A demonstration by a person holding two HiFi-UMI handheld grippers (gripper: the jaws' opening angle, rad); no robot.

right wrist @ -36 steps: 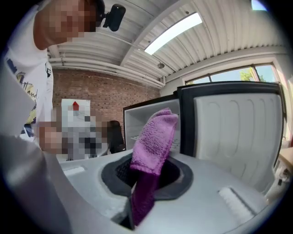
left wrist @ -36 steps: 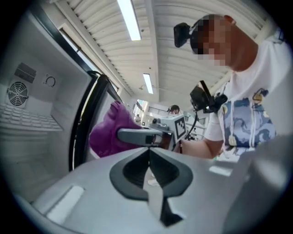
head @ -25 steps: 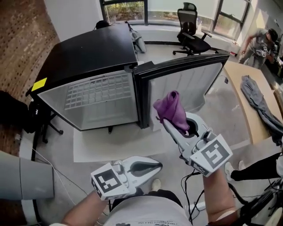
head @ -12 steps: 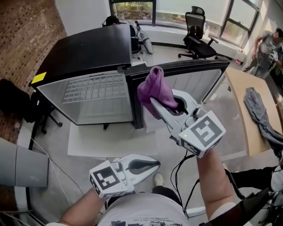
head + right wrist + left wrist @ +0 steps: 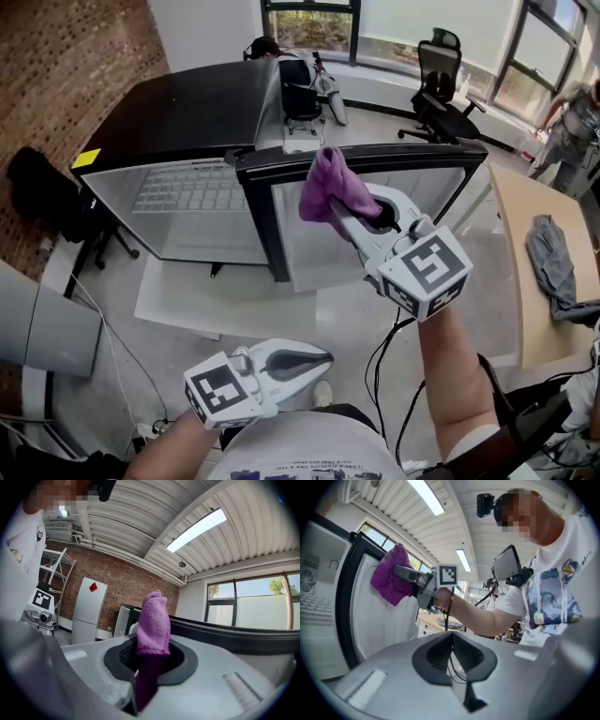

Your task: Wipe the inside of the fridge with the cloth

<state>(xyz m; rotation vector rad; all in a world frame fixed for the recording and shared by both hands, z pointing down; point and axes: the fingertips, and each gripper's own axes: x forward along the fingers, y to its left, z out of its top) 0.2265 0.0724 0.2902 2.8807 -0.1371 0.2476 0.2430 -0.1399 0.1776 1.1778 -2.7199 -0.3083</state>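
Note:
A black mini fridge stands below me with its door swung wide open, white inside wall showing. My right gripper is shut on a purple cloth, held up in front of the door's top edge. In the right gripper view the cloth sticks up from between the jaws. The left gripper hangs low near my body, shut with nothing in it. From the left gripper view I see the cloth beside the door's inner lining.
A wooden table with a grey garment stands at the right. Office chairs stand behind the fridge. A person stands at the far right. A grey bin and cables lie at left.
My view has shifted to the right around the fridge. The right gripper with the cloth rose from in front of the door's inner face to its top edge. The left gripper stayed low.

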